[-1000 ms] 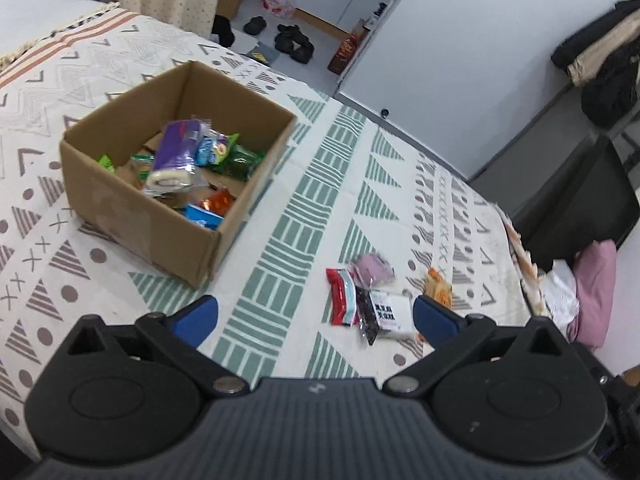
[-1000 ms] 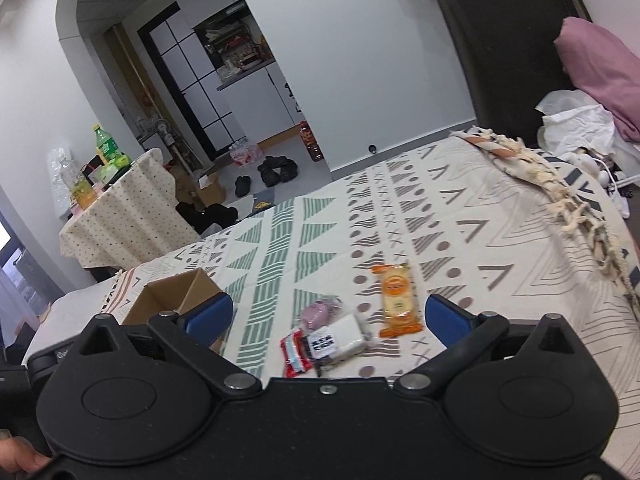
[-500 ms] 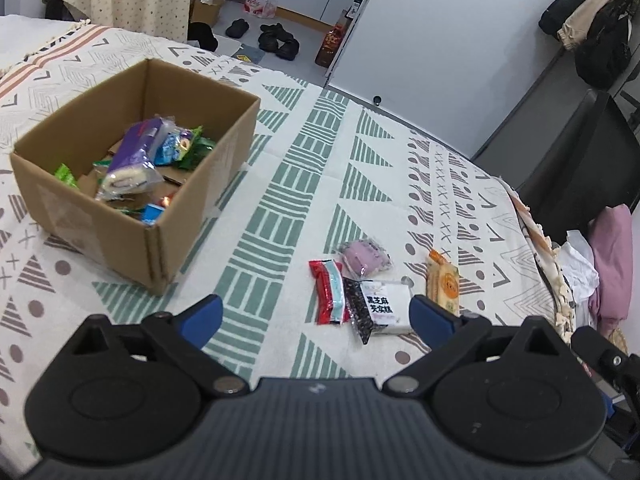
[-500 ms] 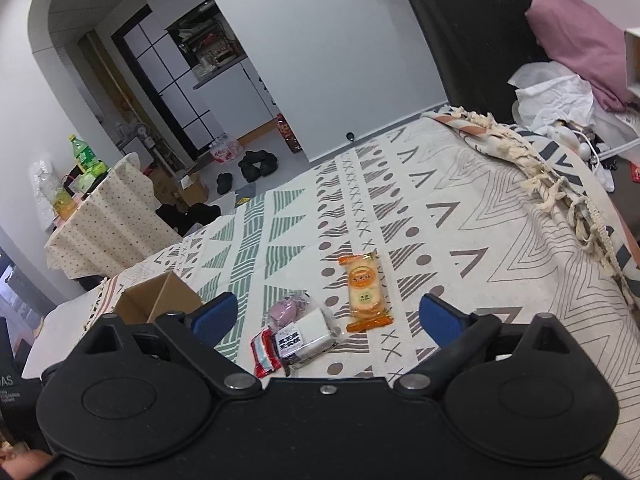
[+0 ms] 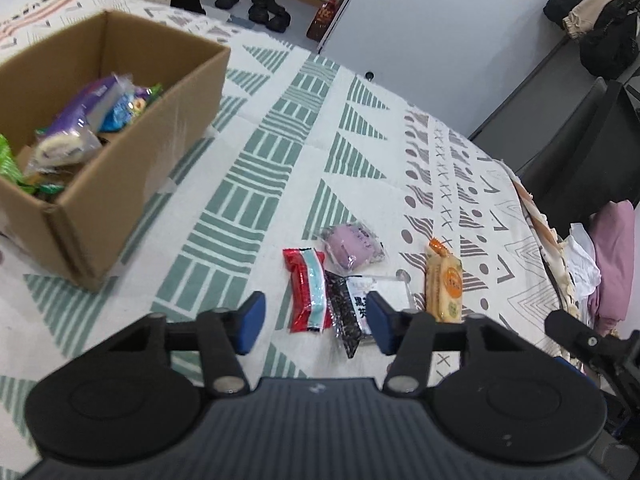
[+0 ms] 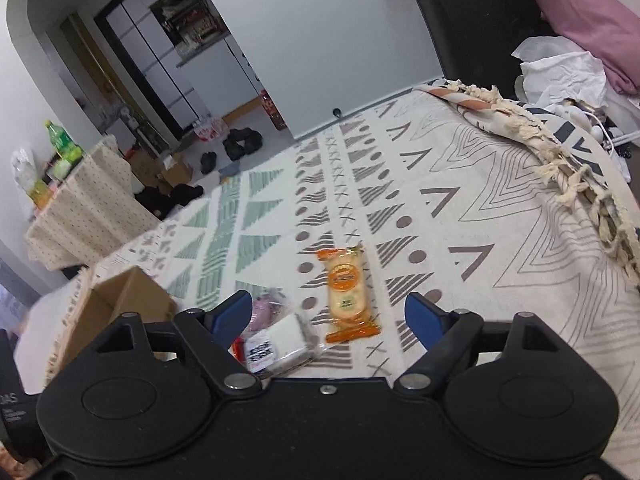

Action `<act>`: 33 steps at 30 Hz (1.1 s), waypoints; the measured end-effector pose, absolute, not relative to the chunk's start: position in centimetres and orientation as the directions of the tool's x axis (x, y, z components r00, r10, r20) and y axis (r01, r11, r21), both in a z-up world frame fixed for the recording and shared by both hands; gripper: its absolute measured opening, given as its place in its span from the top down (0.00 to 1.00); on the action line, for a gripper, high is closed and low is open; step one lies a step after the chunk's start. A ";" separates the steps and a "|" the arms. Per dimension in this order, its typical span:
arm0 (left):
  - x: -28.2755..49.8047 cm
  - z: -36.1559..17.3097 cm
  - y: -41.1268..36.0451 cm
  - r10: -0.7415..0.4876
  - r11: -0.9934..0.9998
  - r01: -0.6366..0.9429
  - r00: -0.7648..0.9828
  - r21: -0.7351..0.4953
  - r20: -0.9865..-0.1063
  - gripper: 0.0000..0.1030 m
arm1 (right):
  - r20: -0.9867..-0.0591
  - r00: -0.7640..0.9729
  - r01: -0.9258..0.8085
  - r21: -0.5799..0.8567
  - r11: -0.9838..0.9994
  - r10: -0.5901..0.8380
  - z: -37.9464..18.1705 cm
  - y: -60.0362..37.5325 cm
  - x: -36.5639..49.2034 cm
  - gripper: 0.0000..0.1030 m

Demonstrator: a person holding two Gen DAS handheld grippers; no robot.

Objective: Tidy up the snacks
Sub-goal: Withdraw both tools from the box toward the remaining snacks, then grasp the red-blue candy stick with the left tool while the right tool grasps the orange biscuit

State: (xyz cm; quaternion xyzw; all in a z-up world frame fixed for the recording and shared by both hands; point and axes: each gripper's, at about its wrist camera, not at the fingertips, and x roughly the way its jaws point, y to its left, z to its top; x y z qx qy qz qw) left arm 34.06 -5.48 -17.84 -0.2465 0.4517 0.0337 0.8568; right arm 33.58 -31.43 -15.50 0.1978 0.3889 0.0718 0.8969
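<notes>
A patterned bedspread [image 5: 280, 152] covers the bed, and on it at the left stands an open cardboard box [image 5: 120, 184] already holding several wrapped snacks, well apart from 4 loose packets lying in a cluster nearer the claws. Of these, the black-and-white sesame packet [image 5: 356, 308] lies between the red-and-teal packet [image 5: 308, 292] on its left and the orange cracker packet [image 5: 444, 280] on its right, with the purple bun packet [image 5: 354, 246] just beyond. The left claw [image 5: 312, 320] is about a third open and its jaws are closing with nothing gripped; the red-and-teal and sesame packets show between its blue pads, but the pads do not press on either. The right claw [image 6: 328, 314] stands wide, also closing, empty, with the orange packet lying ahead in its gap. The risk, as I judge it, is that the left jaws narrow too soon and come down on top of 2 overlapping packets, pinching both or sliding off slick film; the 2 claws also work close together and could knock each other. Compared with 1 second earlier, both claws have dropped nearer the packets, which look larger, the box has slid toward the left edge, and both jaw gaps have narrowed, the left far more.
</notes>
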 end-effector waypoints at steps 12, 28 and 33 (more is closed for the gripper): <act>37.4 -21.3 -6.3 -0.138 0.886 -0.315 0.521 -0.339 -0.843 0.76 | -0.715 0.629 0.003 0.396 0.918 0.306 -18.3 -30.4 36.7 0.23; 38.6 -21.2 -6.5 -0.095 0.903 -0.318 0.507 -0.288 -0.857 0.82 | -0.798 0.541 -0.090 0.261 0.961 0.267 -21.8 -26.0 39.9 0.42; 37.9 -20.5 -6.2 -0.102 0.910 -0.297 0.517 -0.290 -0.850 0.82 | -0.811 0.551 -0.110 0.167 0.980 0.200 -21.7 -25.4 39.4 0.69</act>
